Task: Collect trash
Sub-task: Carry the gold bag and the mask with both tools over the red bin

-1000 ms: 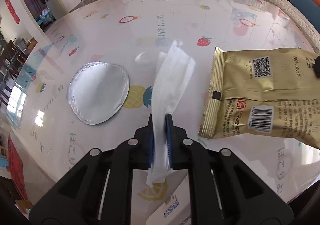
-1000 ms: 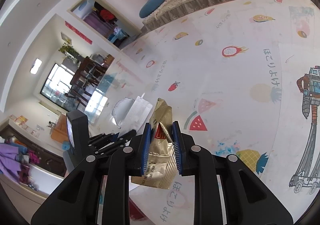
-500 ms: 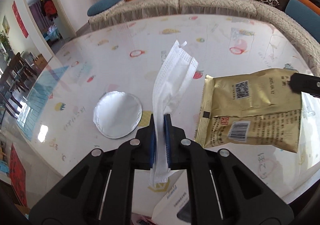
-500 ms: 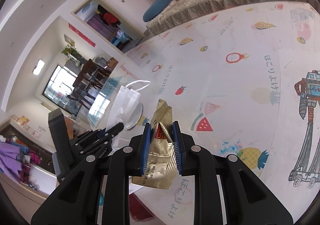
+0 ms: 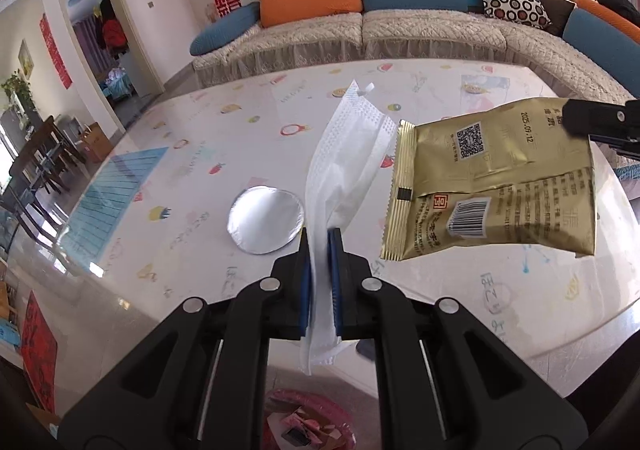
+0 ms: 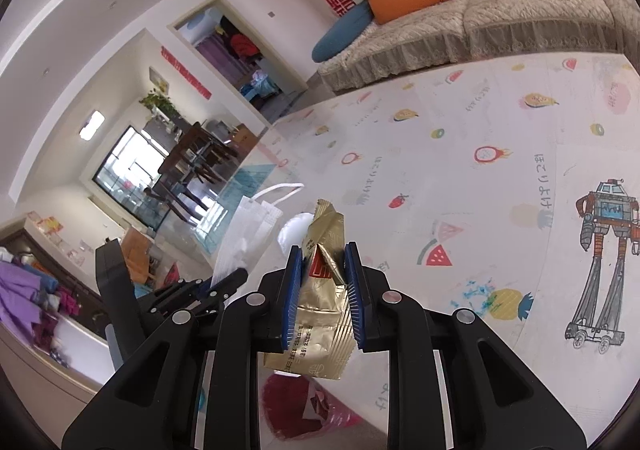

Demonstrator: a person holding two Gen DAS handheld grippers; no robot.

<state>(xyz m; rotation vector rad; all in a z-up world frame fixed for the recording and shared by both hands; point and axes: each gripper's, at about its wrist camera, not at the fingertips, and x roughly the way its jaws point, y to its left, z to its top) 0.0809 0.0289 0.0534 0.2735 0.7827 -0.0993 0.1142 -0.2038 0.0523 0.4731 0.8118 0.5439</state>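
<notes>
The left tongs (image 5: 319,250) are closed on a white face mask (image 5: 344,154), which stands up from the pads above the counter (image 5: 180,178). The right tongs (image 6: 323,270) clamp a crumpled gold snack packet (image 6: 320,314), held in the air just beside the mask. A round foil lid (image 5: 265,220) lies flat on the counter behind the mask. Below the counter edge, a red bag with scraps (image 6: 296,406) is open.

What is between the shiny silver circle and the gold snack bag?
The white face mask, pinched upright in the left gripper. The left wrist view shows it.
</notes>
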